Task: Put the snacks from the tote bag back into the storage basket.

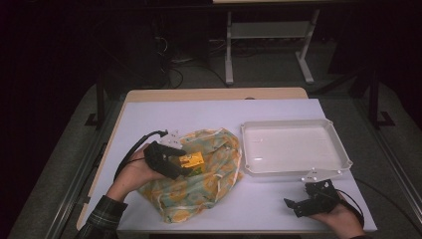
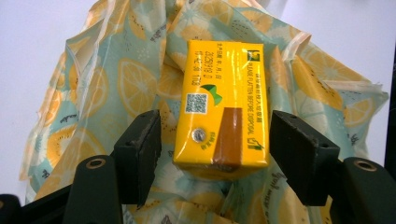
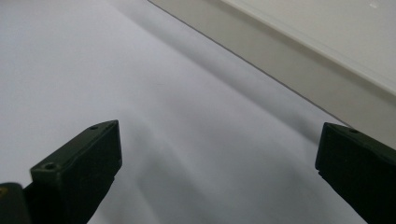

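Nearest, at the table's front edge: right gripper low over the white mat, jaws spread wide with nothing between them, parked just in front of the tray. Probably idle there, waiting near the tray while the other hand works. In the right gripper view, mat below and the tray's near wall slanting across the top; the tray's inside cut off.

Farther left: left gripper held over the bag, a crumpled lemon-print sack lying on the mat left of the tray. In the left gripper view, jaws set either side of the carton, a gap visible on each side, so open and not yet closed on it. Carton yellow, lying flat on the bag's fabric, bottom end toward the camera. Jaws lined up across the narrow width, seemingly for a squeeze on the side faces.

Beyond: tray bare and white, likely the place meant for the carton.

Hard to tell: whether the carton rests on top of the bag or partly in its mouth; small print on the carton unreadable; the bag's contents, if any, hidden by folds.
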Tool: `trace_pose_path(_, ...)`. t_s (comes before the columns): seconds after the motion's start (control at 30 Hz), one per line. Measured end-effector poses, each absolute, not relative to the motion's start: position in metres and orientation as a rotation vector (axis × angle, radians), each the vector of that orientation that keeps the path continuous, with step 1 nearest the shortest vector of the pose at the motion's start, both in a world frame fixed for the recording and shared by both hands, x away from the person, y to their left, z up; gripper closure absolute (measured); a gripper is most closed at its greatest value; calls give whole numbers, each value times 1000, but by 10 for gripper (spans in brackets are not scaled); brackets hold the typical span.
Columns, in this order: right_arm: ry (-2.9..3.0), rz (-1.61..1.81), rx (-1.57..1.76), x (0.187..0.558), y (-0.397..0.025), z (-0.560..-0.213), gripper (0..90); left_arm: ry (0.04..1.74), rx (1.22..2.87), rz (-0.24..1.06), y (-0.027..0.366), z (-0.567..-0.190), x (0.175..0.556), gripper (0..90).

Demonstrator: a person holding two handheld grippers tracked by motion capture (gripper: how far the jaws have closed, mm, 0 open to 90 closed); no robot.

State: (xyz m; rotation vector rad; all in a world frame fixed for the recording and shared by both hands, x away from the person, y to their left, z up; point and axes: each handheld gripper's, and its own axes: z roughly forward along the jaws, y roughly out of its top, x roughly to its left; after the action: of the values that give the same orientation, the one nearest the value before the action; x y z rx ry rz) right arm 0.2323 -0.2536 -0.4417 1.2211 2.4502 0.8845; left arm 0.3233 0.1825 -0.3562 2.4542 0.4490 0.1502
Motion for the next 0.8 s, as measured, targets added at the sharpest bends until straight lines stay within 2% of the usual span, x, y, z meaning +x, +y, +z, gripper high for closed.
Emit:
trace_pose_path(0.43,2453,883,1221,233,-254,-442,0,421,2494,138,171,-364,328,358)
trace_pose_path(0.63,2454,883,1221,233,-254,-442,0,407,2512,144,167,-367,329,397)
trace_pose_path(0.8,2454,886,1222,233,-254,-442,0,413,2509,136,165,-368,328,462)
